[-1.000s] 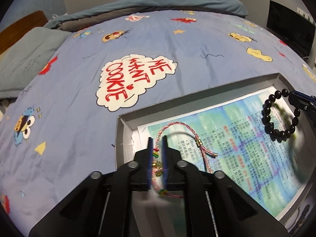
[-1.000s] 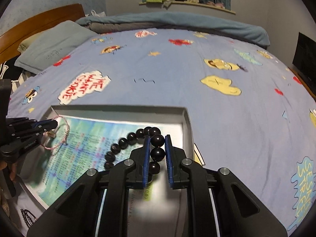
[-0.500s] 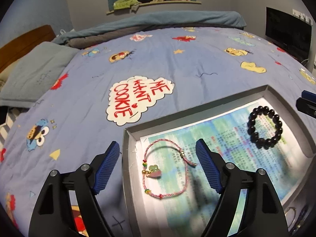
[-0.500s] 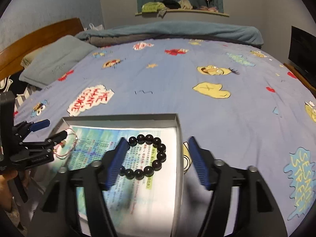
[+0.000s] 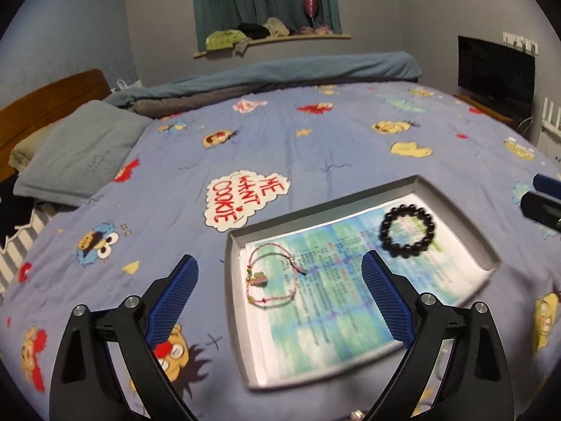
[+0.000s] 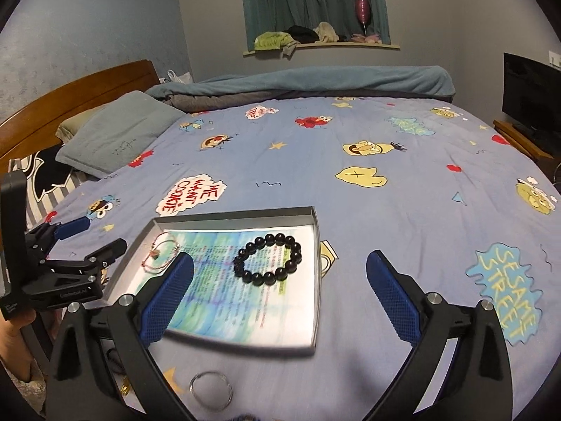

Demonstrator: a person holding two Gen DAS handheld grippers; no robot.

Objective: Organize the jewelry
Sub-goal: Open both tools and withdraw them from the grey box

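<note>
A shallow grey box (image 5: 235,301) (image 6: 317,280) lined with a printed blue-green sheet lies on the bed. A pink cord bracelet (image 5: 271,279) (image 6: 159,252) with a charm lies at its left end. A black bead bracelet (image 5: 406,226) (image 6: 268,259) lies at its right end. My left gripper (image 5: 280,301) is open and empty, raised above and in front of the cord bracelet. My right gripper (image 6: 280,294) is open and empty, raised in front of the bead bracelet. Each gripper shows in the other's view: left (image 6: 87,242), right (image 5: 543,198).
A thin silver bangle (image 6: 211,390) and small gold pieces (image 6: 124,387) lie on the blue cartoon sheet (image 6: 385,193) in front of the box. A grey pillow (image 5: 84,151), rolled blanket (image 6: 315,80) and wooden headboard (image 6: 70,94) lie beyond. A dark screen (image 5: 496,70) stands right.
Both grippers opened, releasing the cord bracelet and the bead bracelet into the box, then rose and drew back. Both bracelets now lie flat on the sheet.
</note>
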